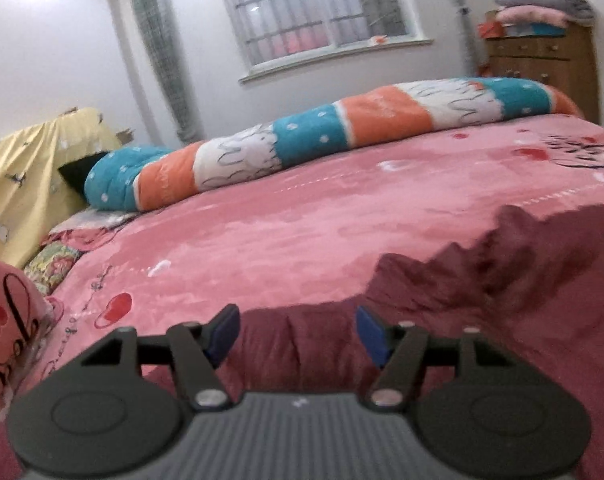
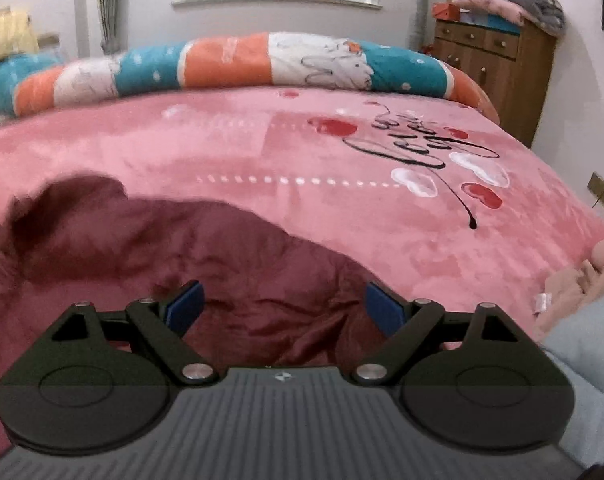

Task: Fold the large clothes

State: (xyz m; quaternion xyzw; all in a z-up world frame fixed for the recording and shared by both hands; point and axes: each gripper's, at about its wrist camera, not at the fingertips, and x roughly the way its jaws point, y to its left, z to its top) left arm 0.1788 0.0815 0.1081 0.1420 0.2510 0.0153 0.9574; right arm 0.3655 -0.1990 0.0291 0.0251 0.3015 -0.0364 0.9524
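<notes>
A dark maroon garment (image 1: pixel 482 276) lies crumpled on the pink bedspread (image 1: pixel 302 216) at the near edge of the bed. It also shows in the right wrist view (image 2: pixel 229 256), spread under and ahead of the fingers. My left gripper (image 1: pixel 297 334) is open and empty, hovering just above the garment's left part. My right gripper (image 2: pixel 283 306) is open and empty, low over the garment's right part. The blue pads (image 2: pixel 185 306) stand wide apart.
A rolled teal, orange and white quilt (image 1: pixel 322 140) lies across the far side of the bed (image 2: pixel 229 64). A wooden dresser (image 2: pixel 498 68) with stacked blankets stands at the back right. A pink pillow (image 1: pixel 5 312) sits at the left. Pale grey and pink cloth (image 2: pixel 582 320) lies at the right.
</notes>
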